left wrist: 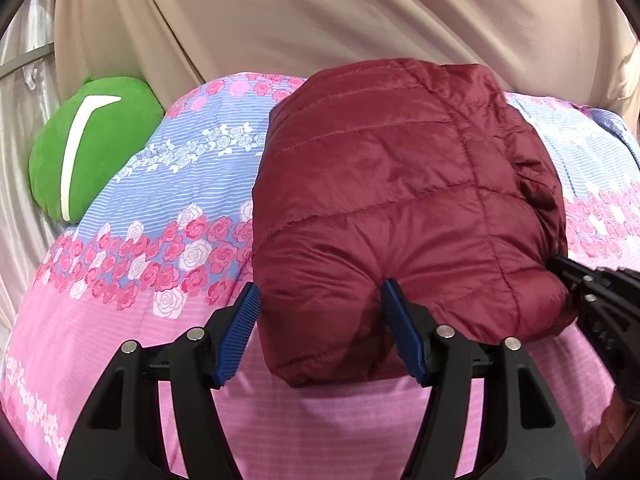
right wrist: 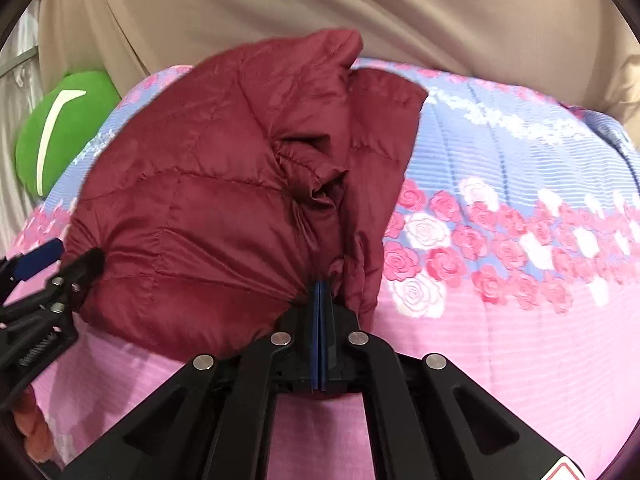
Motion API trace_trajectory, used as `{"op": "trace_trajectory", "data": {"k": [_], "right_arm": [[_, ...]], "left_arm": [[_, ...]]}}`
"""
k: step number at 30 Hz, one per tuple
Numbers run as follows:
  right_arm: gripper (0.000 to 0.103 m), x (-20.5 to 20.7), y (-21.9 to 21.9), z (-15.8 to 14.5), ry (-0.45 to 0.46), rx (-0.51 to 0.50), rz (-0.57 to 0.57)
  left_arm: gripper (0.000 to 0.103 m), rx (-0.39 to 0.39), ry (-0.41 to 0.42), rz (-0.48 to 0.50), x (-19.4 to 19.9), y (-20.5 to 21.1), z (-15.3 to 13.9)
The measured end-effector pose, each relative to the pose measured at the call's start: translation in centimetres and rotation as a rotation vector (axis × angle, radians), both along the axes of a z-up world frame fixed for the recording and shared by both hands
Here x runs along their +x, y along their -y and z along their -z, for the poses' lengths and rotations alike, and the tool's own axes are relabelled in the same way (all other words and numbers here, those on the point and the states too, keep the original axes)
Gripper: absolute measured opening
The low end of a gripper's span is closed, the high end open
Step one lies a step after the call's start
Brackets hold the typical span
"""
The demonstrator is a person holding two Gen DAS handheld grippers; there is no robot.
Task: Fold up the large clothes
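A dark red quilted puffer jacket (left wrist: 400, 208) lies folded into a thick bundle on a floral quilt. My left gripper (left wrist: 320, 312) is open, its blue pads on either side of the bundle's near left corner, the right pad pressing into the fabric. My right gripper (right wrist: 320, 292) is shut on the jacket (right wrist: 208, 200) at its near right edge, where the fabric bunches into the pads. The right gripper also shows at the right edge of the left wrist view (left wrist: 568, 276). The left gripper shows at the left edge of the right wrist view (right wrist: 60, 260).
The pink and blue rose-patterned quilt (left wrist: 160, 240) covers the bed. A green cushion (left wrist: 92, 144) with a white stripe sits at the far left. Beige curtain fabric (left wrist: 320, 20) hangs behind the bed. Pale drapes are at the far left.
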State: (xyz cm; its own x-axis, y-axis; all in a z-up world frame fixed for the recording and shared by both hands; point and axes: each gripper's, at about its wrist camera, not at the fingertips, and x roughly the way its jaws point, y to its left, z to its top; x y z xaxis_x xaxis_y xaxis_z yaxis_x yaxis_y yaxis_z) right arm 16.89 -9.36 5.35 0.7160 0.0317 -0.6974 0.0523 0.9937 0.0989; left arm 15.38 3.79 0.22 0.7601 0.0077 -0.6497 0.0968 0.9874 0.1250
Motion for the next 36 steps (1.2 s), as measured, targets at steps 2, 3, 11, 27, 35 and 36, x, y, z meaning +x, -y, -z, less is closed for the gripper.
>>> {"op": "trace_trajectory", "data": {"k": [2,3,11,27,35,36], "right_arm": [[0.001,-1.3,-0.1,-1.4,0.039,0.018,-0.01],[0.004,-2.1,-0.1,-2.1,0.057,0.025,-0.013],[0.027,-7.7,0.6,-2.4,0.1,-0.006,0.012],[0.052,-12.8,-1.2,1.5,0.052,-0.033,0.031],[0.055,-12.9,-2.2,1.7,0.04,-0.048,0.027],[0.055,-12.9,-2.2,1.7,0.039,-0.05,0.03]], "left_arm": [[0.061,-0.008,0.001,0.001,-0.7,0.1,-0.3],[0.061,-0.013,-0.002,0.003,-1.1,0.1,-0.4],[0.086,-0.039,0.05,-0.014,-5.8,0.4,-1.0],[0.096,-0.038,0.038,-0.09,-10.3,0.8,2.2],[0.096,-0.005,0.033,-0.068,-10.6,1.7,2.4],[0.096,0.001,0.036,-0.07,-10.7,1.8,2.4]]}}
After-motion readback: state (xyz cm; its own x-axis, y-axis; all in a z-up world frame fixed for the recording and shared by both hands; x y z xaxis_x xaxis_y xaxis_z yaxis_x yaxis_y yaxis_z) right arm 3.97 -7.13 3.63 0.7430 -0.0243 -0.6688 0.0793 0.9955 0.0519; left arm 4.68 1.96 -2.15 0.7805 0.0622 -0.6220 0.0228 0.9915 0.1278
